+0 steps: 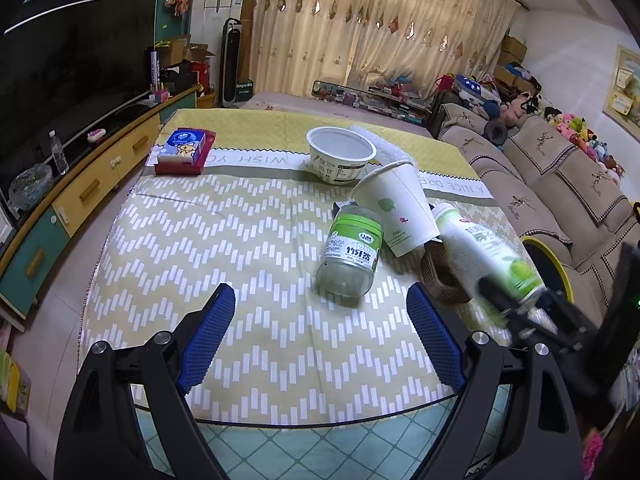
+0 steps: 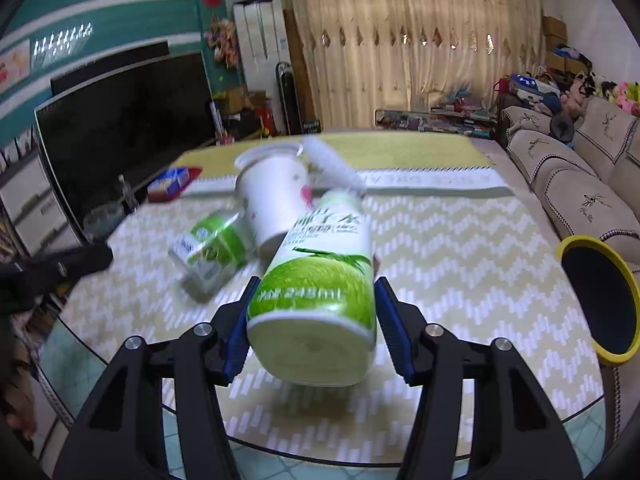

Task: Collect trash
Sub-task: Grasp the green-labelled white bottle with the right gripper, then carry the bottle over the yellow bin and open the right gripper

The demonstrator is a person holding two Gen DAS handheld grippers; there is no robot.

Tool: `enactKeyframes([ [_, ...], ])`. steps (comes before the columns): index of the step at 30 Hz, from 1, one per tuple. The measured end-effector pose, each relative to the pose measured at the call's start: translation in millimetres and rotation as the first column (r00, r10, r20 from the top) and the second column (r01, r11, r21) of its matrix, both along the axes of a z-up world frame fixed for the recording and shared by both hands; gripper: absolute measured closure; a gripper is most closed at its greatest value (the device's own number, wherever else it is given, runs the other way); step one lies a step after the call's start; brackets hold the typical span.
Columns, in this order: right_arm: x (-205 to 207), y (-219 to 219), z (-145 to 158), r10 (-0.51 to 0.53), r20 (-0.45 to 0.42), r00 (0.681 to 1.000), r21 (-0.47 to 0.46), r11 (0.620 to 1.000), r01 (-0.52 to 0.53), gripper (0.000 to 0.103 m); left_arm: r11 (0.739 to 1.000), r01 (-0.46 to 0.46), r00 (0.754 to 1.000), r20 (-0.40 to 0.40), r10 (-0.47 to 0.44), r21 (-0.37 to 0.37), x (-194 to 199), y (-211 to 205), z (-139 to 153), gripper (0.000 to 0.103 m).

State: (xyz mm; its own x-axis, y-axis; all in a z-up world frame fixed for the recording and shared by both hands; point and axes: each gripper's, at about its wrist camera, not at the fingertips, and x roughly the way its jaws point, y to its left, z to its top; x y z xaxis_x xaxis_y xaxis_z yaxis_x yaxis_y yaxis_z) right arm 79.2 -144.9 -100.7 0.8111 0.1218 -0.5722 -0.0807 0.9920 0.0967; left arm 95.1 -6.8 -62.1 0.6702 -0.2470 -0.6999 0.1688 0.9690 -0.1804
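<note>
While the right tongs [image 2: 312,316] seemingly clamp the bottle [image 2: 320,276] (blurred), open tablecloth [image 2: 460,280] lies rightward.

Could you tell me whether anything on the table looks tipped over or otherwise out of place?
Yes. The clear jar with the green label lies on its side, and the white paper cup is tipped over beside it. The green bottle lies tilted between the right tongs.

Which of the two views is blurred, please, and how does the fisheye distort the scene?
Right wrist view: motion blur smears the jar, cup and bottle label; the blue pads stay sharp. Left wrist view: mostly crisp, the jar label legible, only the bottle by the right tongs blurred. Both: the table edge bows and the corners go black.
</note>
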Motion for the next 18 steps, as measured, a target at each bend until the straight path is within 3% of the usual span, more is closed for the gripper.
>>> enactKeyframes([
  [9,-5.8,-41.3,41.2,-0.016,0.067,0.998,0.116,0.993,0.008,0.054,1.0,0.015,1.0,-0.006,-0.015,0.002,-0.8,-6.0,-2.2,0.017],
  [18,-8.0,-62.5,49.8,-0.022,0.076,0.997,0.183,0.983,0.008,0.054,0.999,0.032,0.999,-0.011,-0.032,0.009,-0.1,-13.0,-3.9,0.017],
])
